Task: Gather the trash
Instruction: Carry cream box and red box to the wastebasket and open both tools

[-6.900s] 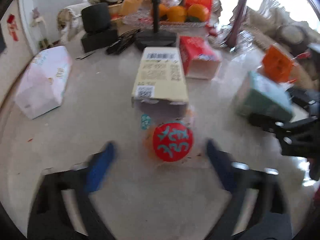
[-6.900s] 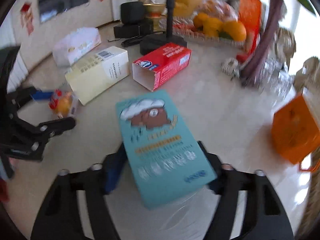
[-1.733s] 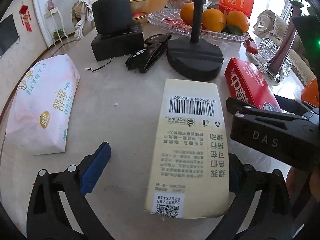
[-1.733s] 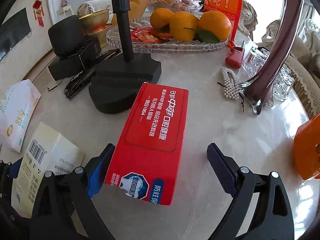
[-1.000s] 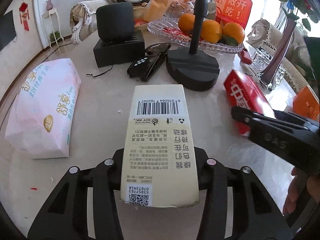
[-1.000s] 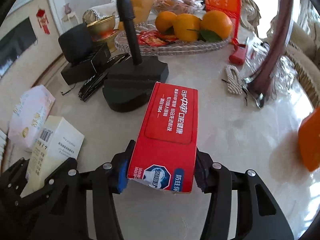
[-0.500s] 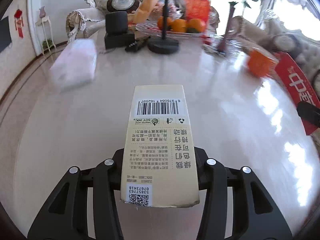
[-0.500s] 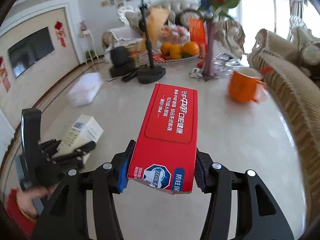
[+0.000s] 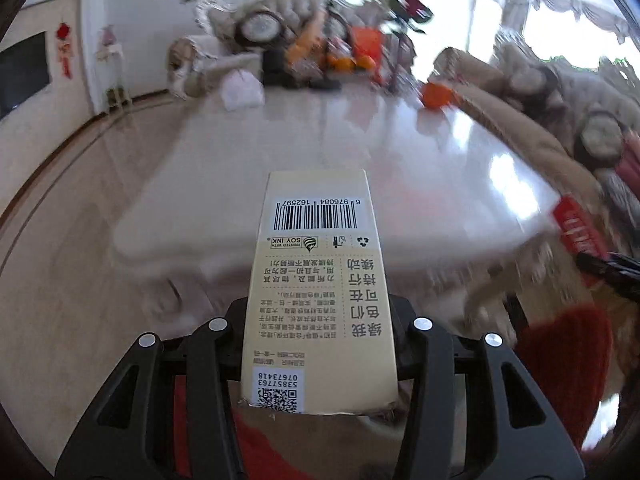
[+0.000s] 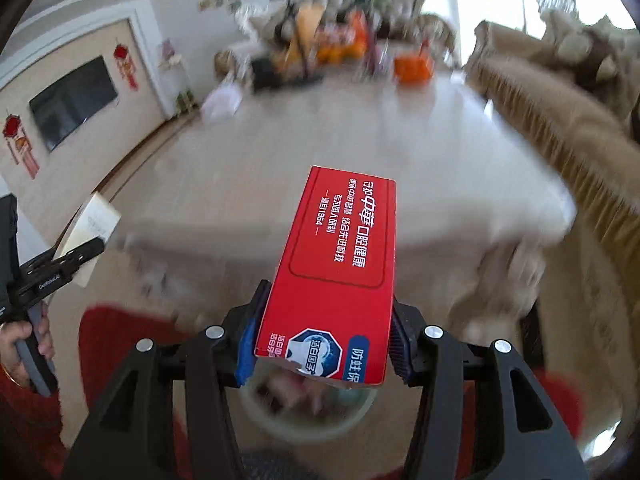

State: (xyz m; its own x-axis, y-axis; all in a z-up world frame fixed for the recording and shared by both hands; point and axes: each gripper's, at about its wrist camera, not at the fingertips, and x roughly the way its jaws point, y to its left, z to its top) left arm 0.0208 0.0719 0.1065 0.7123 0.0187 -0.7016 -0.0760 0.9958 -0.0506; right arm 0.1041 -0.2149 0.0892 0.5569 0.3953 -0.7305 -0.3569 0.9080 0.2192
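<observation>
Two tools fill the foreground, one in each of our hands. Our left tool [image 9: 320, 344] is clamped on the sides of a cream carton [image 9: 318, 292], its barcode face up and its far end jutting out past the fingers, clear of any surface. Our right tool [image 10: 324, 344] grips a red carton [image 10: 340, 276] in the same way, blue pads [image 10: 248, 344] pressed against both long sides, the white lettering on top facing us. Under the red carton's near end we see a pale round bin [image 10: 308, 412], blurred, with something pinkish inside that we cannot make out. Red fabric shows low on both sides of it. At the left edge of the right wrist view the left tool appears again with its cream carton, a hand [image 10: 18, 344] wrapped around the handle. In the left wrist view the red carton pokes in at the right edge. Beyond both cartons lies the pale, glossy desk [image 10: 340, 148], its near half bare. At its far end, blurred, stand an orange mug [image 10: 414, 66], a white packet [image 10: 222, 102], a dish of oranges [image 10: 334, 54] and a black stand [image 10: 298, 40]. A beige sofa [image 10: 560, 120] runs along the right, and a dark screen [image 10: 74, 100] hangs on the left wall.
</observation>
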